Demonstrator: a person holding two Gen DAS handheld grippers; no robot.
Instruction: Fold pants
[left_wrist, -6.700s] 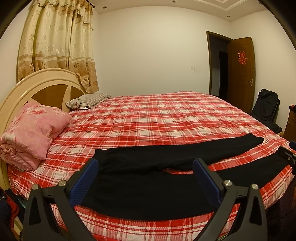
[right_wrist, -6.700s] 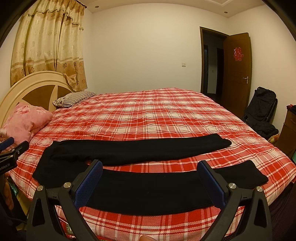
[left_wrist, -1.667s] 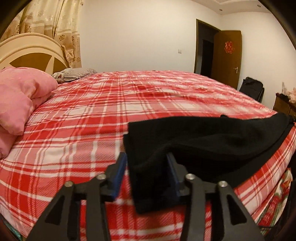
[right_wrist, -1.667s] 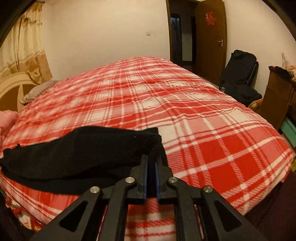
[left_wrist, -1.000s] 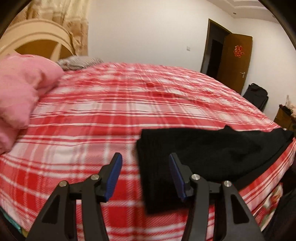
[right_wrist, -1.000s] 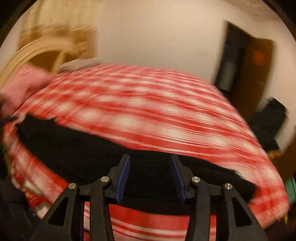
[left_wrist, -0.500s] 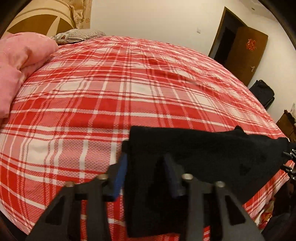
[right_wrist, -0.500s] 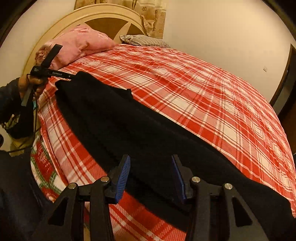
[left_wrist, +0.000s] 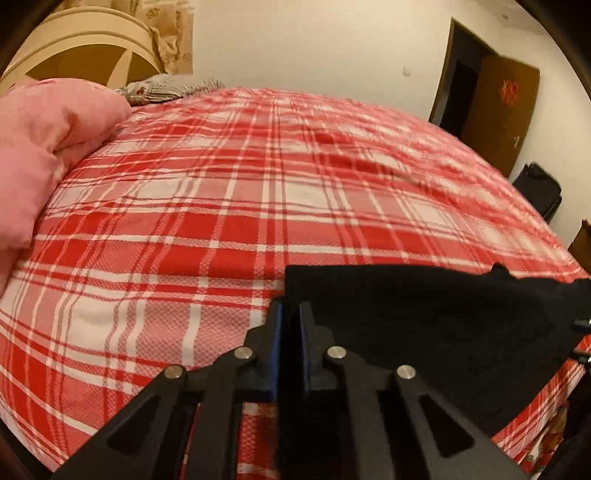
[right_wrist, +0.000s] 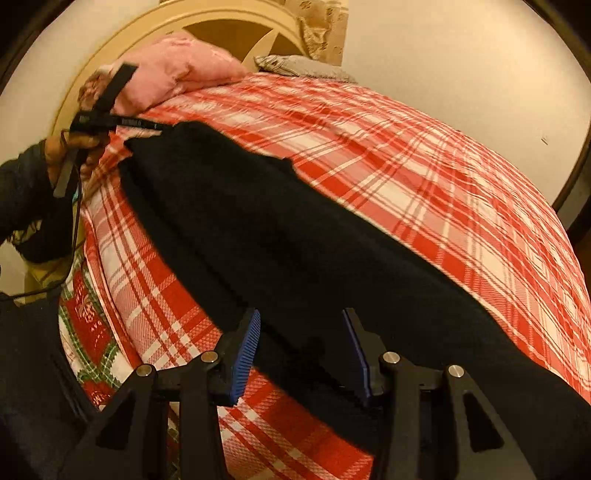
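Black pants lie folded lengthwise along the near edge of the red plaid bed. My left gripper is at their left end corner, its jaws closing, and the blue pads pinch the black cloth between them. In the right wrist view that gripper shows at the pants' far corner, held by a person's hand. My right gripper stands open just above the middle stretch of the pants. The cloth runs under its fingers, and the pads do not press on it.
A pink quilt and a striped pillow sit by the cream headboard. Far right are a brown door and a dark bag. The bed's side drops off below the pants.
The left jaws have come together on the pants' corner. The right gripper has swung over to the pants' middle and sunk toward them, its jaws the same width.
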